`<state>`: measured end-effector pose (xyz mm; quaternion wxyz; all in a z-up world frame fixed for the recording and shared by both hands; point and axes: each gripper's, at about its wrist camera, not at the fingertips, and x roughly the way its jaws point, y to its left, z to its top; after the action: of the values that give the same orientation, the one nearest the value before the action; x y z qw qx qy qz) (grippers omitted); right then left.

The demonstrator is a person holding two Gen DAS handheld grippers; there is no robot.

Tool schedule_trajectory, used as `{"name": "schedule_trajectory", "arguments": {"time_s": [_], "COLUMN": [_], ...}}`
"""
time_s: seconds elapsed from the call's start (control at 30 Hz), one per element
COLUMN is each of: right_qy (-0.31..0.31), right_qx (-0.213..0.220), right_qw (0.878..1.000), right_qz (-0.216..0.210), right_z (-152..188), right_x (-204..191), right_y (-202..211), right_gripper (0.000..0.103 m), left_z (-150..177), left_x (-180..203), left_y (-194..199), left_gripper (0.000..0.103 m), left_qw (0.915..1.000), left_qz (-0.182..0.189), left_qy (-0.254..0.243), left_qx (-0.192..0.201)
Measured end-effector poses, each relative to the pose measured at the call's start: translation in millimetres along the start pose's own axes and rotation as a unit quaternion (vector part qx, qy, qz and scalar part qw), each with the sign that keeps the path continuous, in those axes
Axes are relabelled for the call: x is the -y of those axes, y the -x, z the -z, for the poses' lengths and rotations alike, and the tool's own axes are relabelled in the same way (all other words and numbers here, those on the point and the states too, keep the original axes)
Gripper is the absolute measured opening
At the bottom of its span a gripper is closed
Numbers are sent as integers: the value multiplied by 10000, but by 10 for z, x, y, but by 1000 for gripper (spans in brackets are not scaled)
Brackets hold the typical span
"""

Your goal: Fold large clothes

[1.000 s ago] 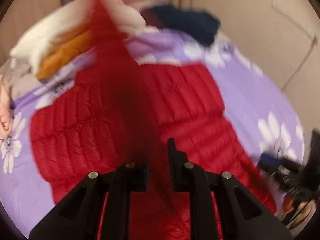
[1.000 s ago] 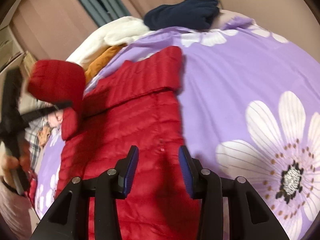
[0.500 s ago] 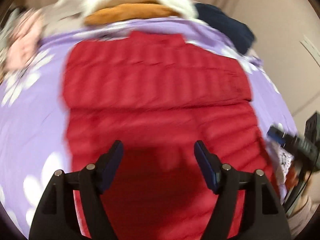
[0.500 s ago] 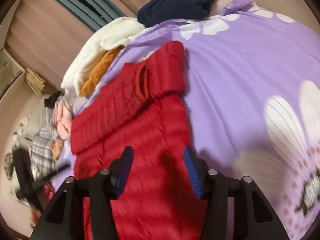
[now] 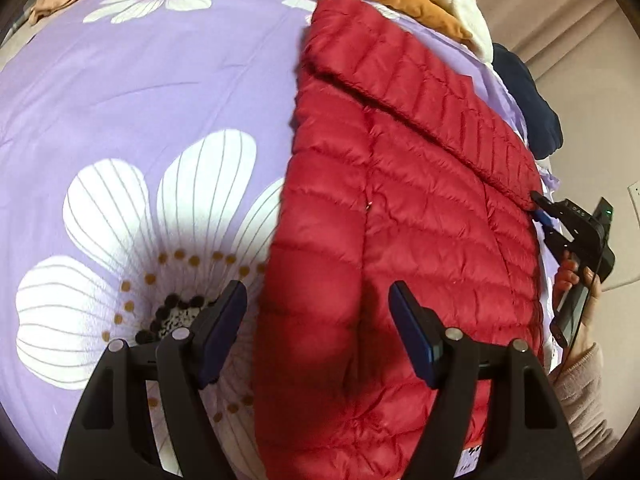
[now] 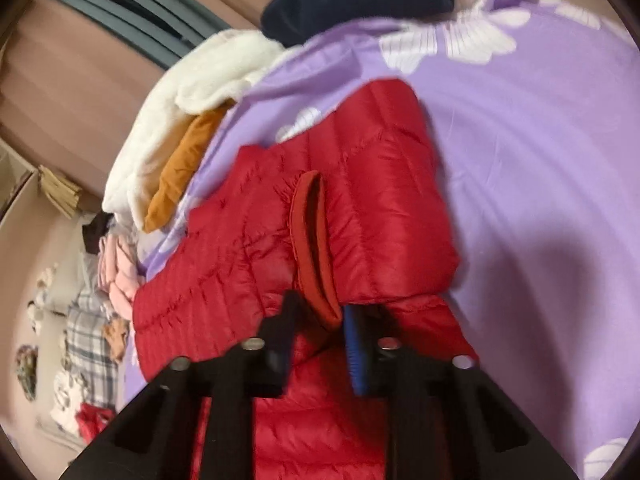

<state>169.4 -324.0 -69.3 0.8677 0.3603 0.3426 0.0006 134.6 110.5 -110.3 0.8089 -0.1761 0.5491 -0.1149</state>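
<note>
Left gripper (image 5: 318,312): jaws wide apart, holding nothing, low over the jacket's (image 5: 400,220) left edge. Right gripper (image 6: 320,320): jaws nearly closed, pinching the jacket's cuff (image 6: 314,240), at the right edge.

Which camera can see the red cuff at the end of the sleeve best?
The right wrist view. The sleeve cuff sits in the middle, its end between the right gripper's fingers. In the left wrist view the red jacket shows, but the cuff is hidden.
</note>
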Motion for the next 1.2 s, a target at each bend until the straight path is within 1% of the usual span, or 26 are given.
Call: {"name": "schedule_trajectory", "arguments": {"time_s": [0.03, 0.13, 0.17, 0.2, 0.23, 0.27, 0.37, 0.4, 0.43, 0.5, 0.53, 0.57, 0.6, 0.63, 0.67, 0.77, 0.8, 0.93, 1.0, 1.1, 1.13, 1.2], "right_qy": [83, 175, 134, 93, 100, 141, 102, 156, 302, 766, 964, 1210, 1310, 1459, 1515, 1686, 1702, 1347, 1318, 1297, 1303, 1354], "right_qx": [100, 314, 296, 250, 166, 111, -176, -140, -10, 480, 700, 941, 1012, 1057, 1047, 999, 932, 71, -22, -103, -87, -7], "right_qw": [9999, 9993, 9994, 9994, 9981, 9971, 9952, 9940, 9916, 9808, 9752, 9698, 9691, 9704, 9714, 9715, 9721, 9784, 9793, 9806, 9819, 9838], "right_qz": [-17, 27, 76, 233, 587, 745, 962, 1075, 1256, 1729, 1865, 1898, 1828, 1606, 1496, 1337, 1318, 1570, 1535, 1467, 1372, 1173], "right_z": [14, 21, 29, 24, 36, 48, 66, 62, 59, 78, 91, 102, 96, 83, 72, 44, 39, -3, -4, -28, -9, 55], "right_x": [-34, -61, -26, -1, 52, 84, 125, 88, 14, -194, -275, -376, -405, -456, -478, -528, -521, -315, -265, -291, -317, -366], "right_y": [88, 260, 288, 261, 208, 169, 95, 129, 195, 367, 426, 484, 491, 467, 438, 264, 197, -262, -318, -186, -92, 97], "right_gripper": [17, 16, 16, 15, 15, 16, 17, 23, 28, 29, 29, 29, 29, 29, 29, 29, 29, 29, 29, 29, 31, 39], "left_z": [5, -18, -26, -31, -32, -30, 27, 40, 47, 64, 77, 110, 115, 109, 112, 108, 105, 148, 137, 131, 130, 143], "left_x": [9, 26, 38, 49, 70, 90, 87, 89, 73, 44, 27, -7, -17, -20, -25, -24, -24, -55, -53, -68, -72, -85], "left_y": [-6, -14, -20, -25, -30, -30, 1, -4, -7, -14, -10, 15, 22, 24, 27, 33, 27, 35, 30, 41, 50, 83], "left_gripper": [74, 74, 74, 74, 74, 74, 76, 78, 78, 78, 78, 78, 78, 78, 78, 78, 78, 78, 78, 78, 78, 78], "left_qw": [10000, 9999, 9999, 9999, 9999, 9999, 10000, 10000, 10000, 10000, 10000, 10000, 9999, 9999, 9999, 9999, 9999, 9999, 9999, 9998, 9998, 9997], "left_qz": [28, 83, 88, 91, 108, 137, 79, 77, 85, 62, 56, 68, 86, 91, 78, 79, 68, 42, 51, 87, 109, 159], "left_qy": [24, 64, 57, 55, 62, 70, 25, 23, 24, 23, 29, 44, 54, 66, 82, 96, 94, 103, 117, 151, 167, 203], "left_qx": [-5, -7, -10, -20, -29, -28, 31, 14, -7, -52, -59, -57, -53, -49, -42, -28, -38, -65, -72, -80, -71, -30]}}
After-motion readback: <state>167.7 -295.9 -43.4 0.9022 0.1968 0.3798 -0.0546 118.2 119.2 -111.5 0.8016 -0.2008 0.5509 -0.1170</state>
